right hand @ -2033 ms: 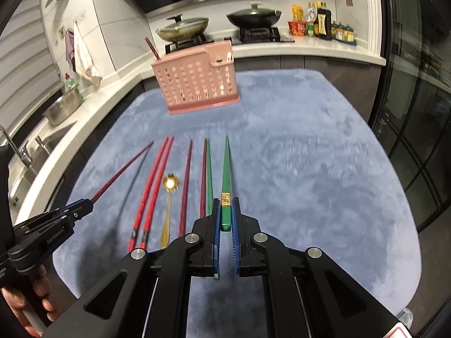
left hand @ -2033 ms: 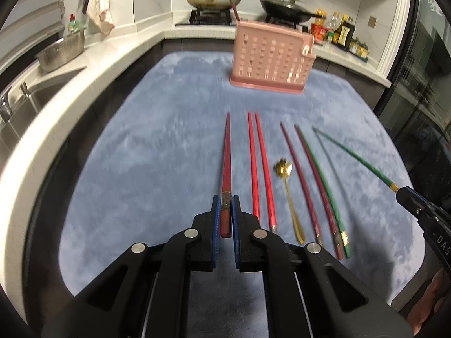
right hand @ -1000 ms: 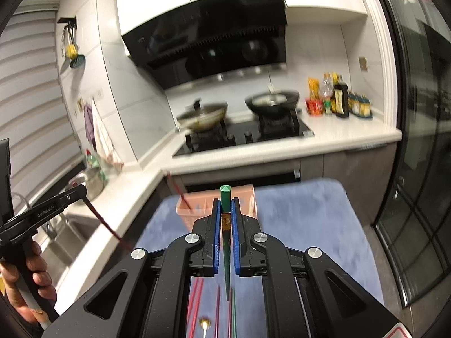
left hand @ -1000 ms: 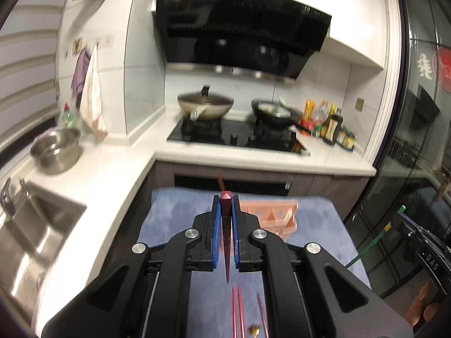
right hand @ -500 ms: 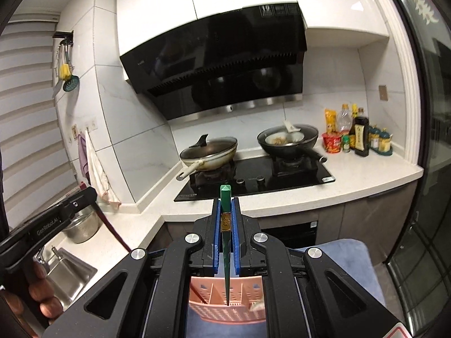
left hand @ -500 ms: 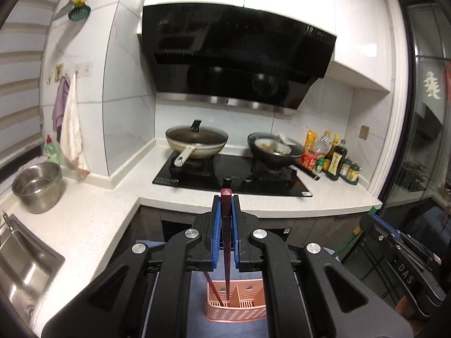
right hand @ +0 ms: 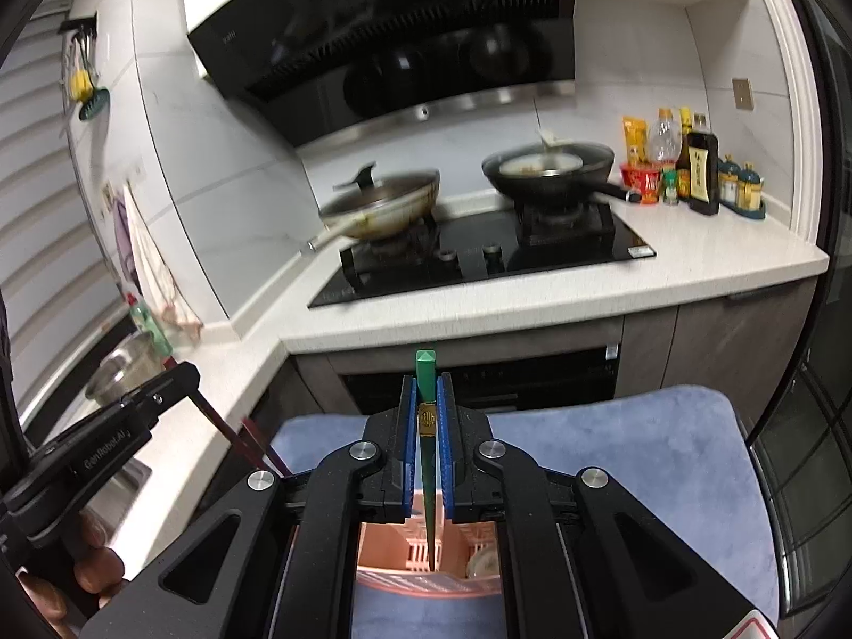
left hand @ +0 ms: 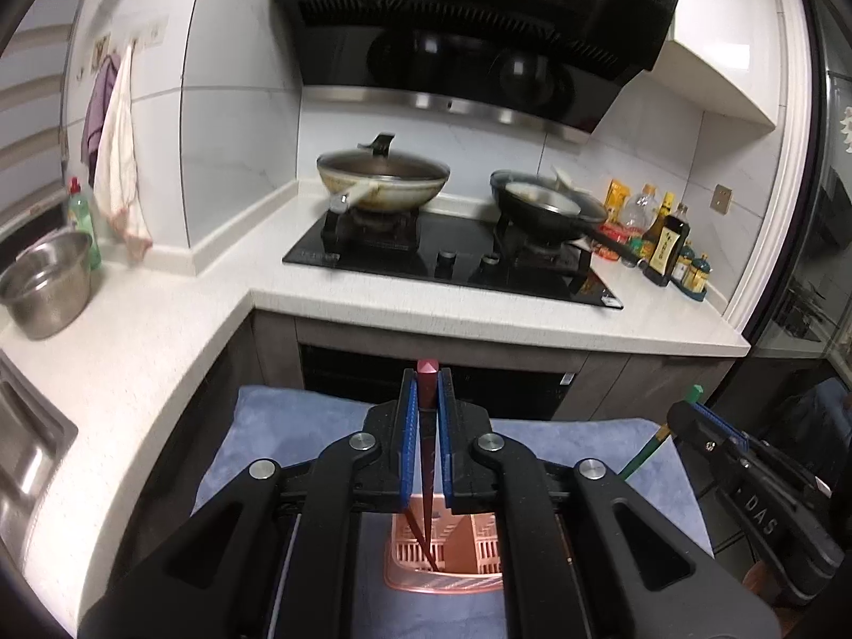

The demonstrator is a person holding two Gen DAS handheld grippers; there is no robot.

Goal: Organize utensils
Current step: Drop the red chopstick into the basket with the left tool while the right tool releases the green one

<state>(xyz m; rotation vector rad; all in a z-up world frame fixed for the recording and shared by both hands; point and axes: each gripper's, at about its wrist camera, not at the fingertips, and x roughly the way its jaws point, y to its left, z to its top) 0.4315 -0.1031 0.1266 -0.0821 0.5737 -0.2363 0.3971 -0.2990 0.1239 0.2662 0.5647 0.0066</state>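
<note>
Left wrist, claw [left hand: 425, 442] pinching red chopstick [left hand: 426, 458]

A dark red chopstick [left hand: 427, 426] and a green chopstick [right hand: 426, 458] (gold-banded) hang over a pink slotted basket [left hand: 458, 559].

Even indoor light from above; white counter [left hand: 479, 319] and wall tiles bright, no harsh shadows. Soft glare streaks on range hood [left hand: 468, 37] glass and steel strip. Strong fisheye bending, black vignette at all corners. Right wrist view motion-blurred, pans [right hand: 383, 202] smeared; left wrist view sharper.
</note>
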